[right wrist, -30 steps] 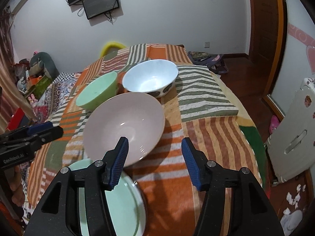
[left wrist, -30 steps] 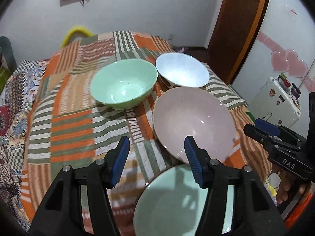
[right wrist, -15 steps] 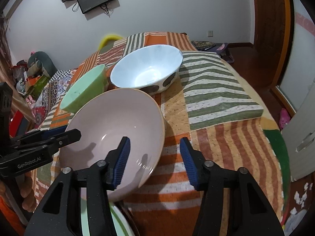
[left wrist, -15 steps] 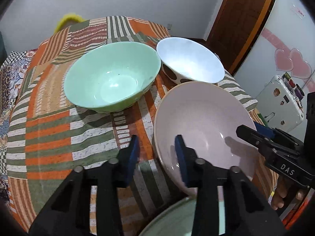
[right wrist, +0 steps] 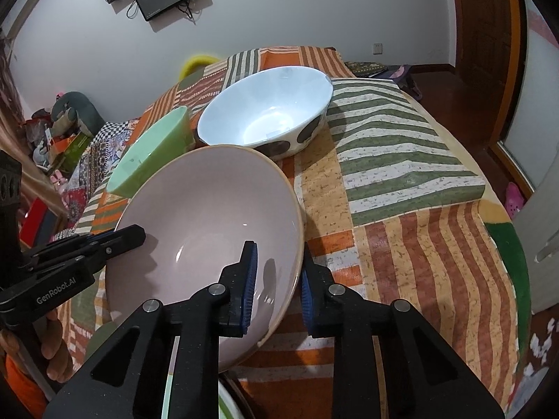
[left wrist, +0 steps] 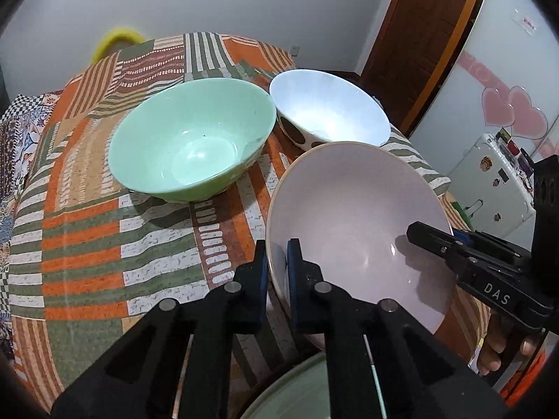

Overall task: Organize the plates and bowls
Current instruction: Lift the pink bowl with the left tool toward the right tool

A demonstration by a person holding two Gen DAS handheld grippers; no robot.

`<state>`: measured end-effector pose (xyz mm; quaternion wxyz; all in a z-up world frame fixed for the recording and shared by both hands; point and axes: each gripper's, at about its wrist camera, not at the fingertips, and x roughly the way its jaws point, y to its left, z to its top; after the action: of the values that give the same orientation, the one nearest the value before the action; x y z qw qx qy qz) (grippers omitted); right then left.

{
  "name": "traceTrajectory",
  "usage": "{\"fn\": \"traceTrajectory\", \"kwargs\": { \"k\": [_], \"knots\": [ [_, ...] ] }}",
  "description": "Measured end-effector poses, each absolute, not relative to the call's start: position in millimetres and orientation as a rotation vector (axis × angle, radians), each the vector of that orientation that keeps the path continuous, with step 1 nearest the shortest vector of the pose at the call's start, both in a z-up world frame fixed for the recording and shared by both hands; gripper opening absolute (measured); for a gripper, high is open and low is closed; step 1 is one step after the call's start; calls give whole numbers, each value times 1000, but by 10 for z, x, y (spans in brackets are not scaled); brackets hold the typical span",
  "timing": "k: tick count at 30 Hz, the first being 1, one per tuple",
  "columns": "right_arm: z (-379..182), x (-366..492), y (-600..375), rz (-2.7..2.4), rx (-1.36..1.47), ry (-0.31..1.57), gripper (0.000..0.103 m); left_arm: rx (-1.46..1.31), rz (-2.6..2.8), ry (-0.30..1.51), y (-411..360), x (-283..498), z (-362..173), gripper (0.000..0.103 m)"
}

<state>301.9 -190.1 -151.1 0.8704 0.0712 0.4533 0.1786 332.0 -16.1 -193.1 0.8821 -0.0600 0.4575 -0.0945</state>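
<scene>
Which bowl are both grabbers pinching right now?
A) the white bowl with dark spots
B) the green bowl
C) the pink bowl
C: the left gripper and the right gripper each have the pink bowl's rim between their fingers, on opposite sides; the other bowls sit untouched.

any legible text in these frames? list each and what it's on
"DAS": white letters on the right claw body, seen from the left wrist view.
"GenRobot.AI": white letters on the left claw body, seen from the right wrist view.
Red sign on the white panel: too small to read.
Stickers on the white case: unreadable.
</scene>
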Motion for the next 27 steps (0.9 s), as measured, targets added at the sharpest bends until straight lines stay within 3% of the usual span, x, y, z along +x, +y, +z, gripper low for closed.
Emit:
{"fn": "traceTrajectory", "kwargs": {
  "k": [27],
  "knots": [
    [-820,2390,-1585,456,88,806,21,-164,-154,795,216,2189,-1043,9]
  ]
}}
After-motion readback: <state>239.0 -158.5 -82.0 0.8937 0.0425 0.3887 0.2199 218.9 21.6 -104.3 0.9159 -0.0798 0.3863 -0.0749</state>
